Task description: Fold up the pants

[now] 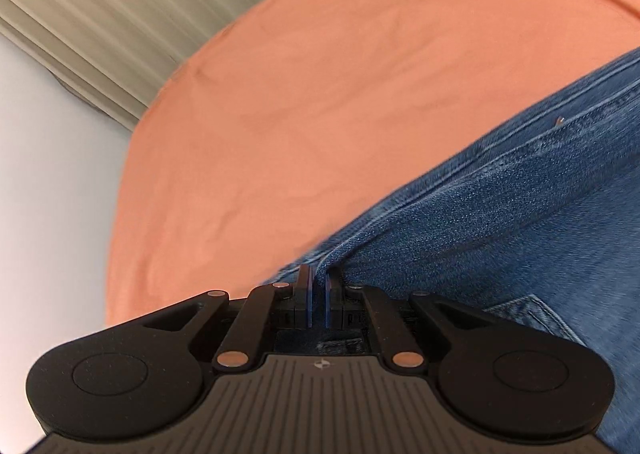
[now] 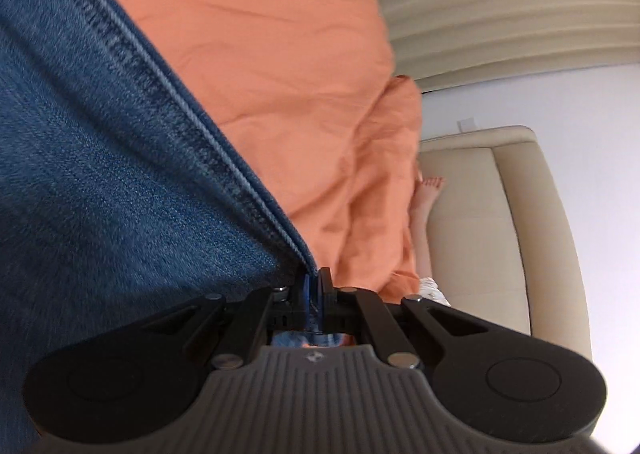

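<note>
Holding the jeans [image 1: 520, 214] by one edge in both claws, I have them stretched between my two hands so the cloth hangs taut and flat rather than bunching, which is what a clean fold needs. My left claw [image 1: 318, 286] is clamped shut on a thick seamed edge of the denim, and my right claw [image 2: 316, 286] is pinched tight on a matching seamed edge; in each wrist view the cloth runs straight out from the closed tips.

Both views look down over a bed covered with an orange sheet [image 1: 320, 114], and the jeans lie partly across it, on the right of the left view and the left of the right view. I cannot tell how much of the cloth rests on the bed and how much is lifted. Past the bed's far edge sit pale ribbed curtains [image 1: 100, 14] and a cream upholstered bench [image 2: 480, 234]. A bare foot [image 2: 428, 194] shows beside the bed's edge.

The jeans are mid-blue denim with a doubled stitched seam along the gripped edge, a small metal rivet [image 1: 560, 120], and a back pocket corner [image 1: 528, 314] near my left claw. I judge I am carrying this edge across to lay one half over the other.
</note>
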`<state>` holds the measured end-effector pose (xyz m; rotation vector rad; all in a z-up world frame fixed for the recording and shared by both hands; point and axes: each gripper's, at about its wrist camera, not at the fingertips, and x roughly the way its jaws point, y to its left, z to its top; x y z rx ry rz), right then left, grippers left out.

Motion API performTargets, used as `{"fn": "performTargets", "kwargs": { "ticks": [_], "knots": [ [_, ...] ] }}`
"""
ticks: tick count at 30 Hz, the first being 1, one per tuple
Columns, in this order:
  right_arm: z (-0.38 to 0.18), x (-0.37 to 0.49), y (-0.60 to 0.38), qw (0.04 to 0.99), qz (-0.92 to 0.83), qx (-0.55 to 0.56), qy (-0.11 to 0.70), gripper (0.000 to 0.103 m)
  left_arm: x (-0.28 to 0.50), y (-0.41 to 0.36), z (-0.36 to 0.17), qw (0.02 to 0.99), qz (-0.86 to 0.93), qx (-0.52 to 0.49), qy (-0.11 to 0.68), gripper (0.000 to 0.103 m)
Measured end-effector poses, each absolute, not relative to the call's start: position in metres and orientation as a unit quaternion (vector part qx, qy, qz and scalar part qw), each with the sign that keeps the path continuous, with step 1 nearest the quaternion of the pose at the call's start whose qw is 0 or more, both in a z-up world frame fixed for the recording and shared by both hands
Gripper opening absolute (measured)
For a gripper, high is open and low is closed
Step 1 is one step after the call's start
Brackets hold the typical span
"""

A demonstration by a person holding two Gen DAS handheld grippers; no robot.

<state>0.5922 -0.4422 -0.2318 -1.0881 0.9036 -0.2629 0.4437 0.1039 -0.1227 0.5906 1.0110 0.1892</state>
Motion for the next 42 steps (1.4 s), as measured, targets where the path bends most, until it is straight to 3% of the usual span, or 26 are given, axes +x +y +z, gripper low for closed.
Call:
{"fn": "performTargets", "kwargs": {
  "ticks": [5, 12, 20, 23, 24, 25, 27, 28, 31, 32, 42],
  "knots": [
    [-0.253, 0.595, -0.442, 0.745, -0.118, -0.506, 0.419, 0.0, 0.438, 0.108, -0.129, 0.832, 0.093, 0.287, 0.466, 0.005],
    [-0.238, 0.587, -0.451, 0.764, -0.136, -0.504, 0.38, 0.0, 0.411, 0.115, -0.079, 0.874, 0.107, 0.248, 0.403, 0.006],
    [-0.241, 0.611, -0.449, 0.767, -0.155, -0.475, 0.403, 0.0, 0.453, 0.122, -0.1, 0.855, 0.106, 0.23, 0.453, 0.008],
    [-0.251, 0.607, -0.445, 0.758, -0.151, -0.487, 0.408, 0.0, 0.463, 0.127, -0.11, 0.85, 0.108, 0.225, 0.463, 0.021],
    [-0.254, 0.608, -0.445, 0.758, -0.149, -0.487, 0.408, 0.0, 0.464, 0.128, -0.112, 0.85, 0.104, 0.225, 0.465, 0.033],
    [-0.255, 0.61, -0.445, 0.76, -0.151, -0.484, 0.407, 0.0, 0.461, 0.129, -0.112, 0.852, 0.104, 0.225, 0.461, 0.064],
    [-0.254, 0.61, -0.445, 0.769, -0.155, -0.469, 0.406, 0.003, 0.458, 0.131, -0.106, 0.86, 0.092, 0.232, 0.446, 0.093],
    [-0.252, 0.61, -0.445, 0.774, -0.155, -0.46, 0.408, 0.01, 0.456, 0.13, -0.105, 0.862, 0.083, 0.235, 0.442, 0.091],
    [-0.242, 0.61, -0.444, 0.793, -0.155, -0.434, 0.399, 0.044, 0.444, 0.127, -0.093, 0.863, 0.071, 0.234, 0.443, 0.091],
    [-0.236, 0.608, -0.442, 0.802, -0.154, -0.42, 0.396, 0.047, 0.439, 0.129, -0.088, 0.863, 0.067, 0.232, 0.443, 0.091],
    [-0.155, 0.551, -0.37, 0.887, -0.038, -0.16, 0.432, 0.048, 0.352, 0.178, -0.011, 0.874, 0.054, 0.124, 0.466, 0.091]
  ]
}}
